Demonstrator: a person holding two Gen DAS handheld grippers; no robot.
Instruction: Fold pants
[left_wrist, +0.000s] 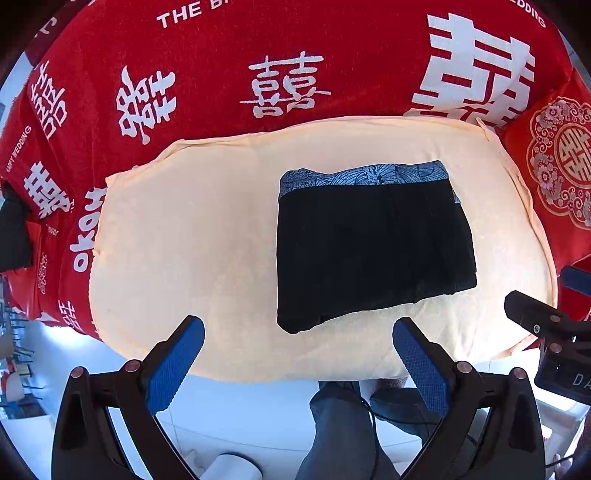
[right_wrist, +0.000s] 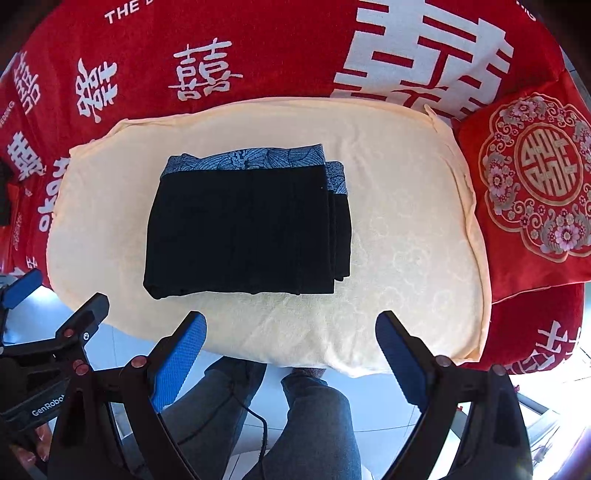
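Lying folded into a compact stack, the black pants (left_wrist: 373, 251) (right_wrist: 247, 229) sit on the cream cushion (left_wrist: 192, 236) (right_wrist: 402, 221), with their blue patterned waistband (left_wrist: 365, 176) (right_wrist: 247, 158) along the far edge. The stacked layers show at the pants' right side in the right wrist view. Behind the cushion spreads a red blanket (left_wrist: 207, 48) (right_wrist: 258, 40) with white characters, and a red embroidered pillow (left_wrist: 561, 162) (right_wrist: 535, 184) rests against the cushion's right end. The left gripper (left_wrist: 298, 334) (right_wrist: 55, 295) hovers at the cushion's near edge, its blue-padded fingers (left_wrist: 175, 365) spread wide, touching nothing. The right gripper (right_wrist: 291, 328) (left_wrist: 535, 314) hangs just beside it over the same near edge, fingers (right_wrist: 181, 362) likewise spread and empty. Below the cushion, the person's jeans-clad legs (left_wrist: 340, 428) (right_wrist: 317, 417) stand on a pale floor.
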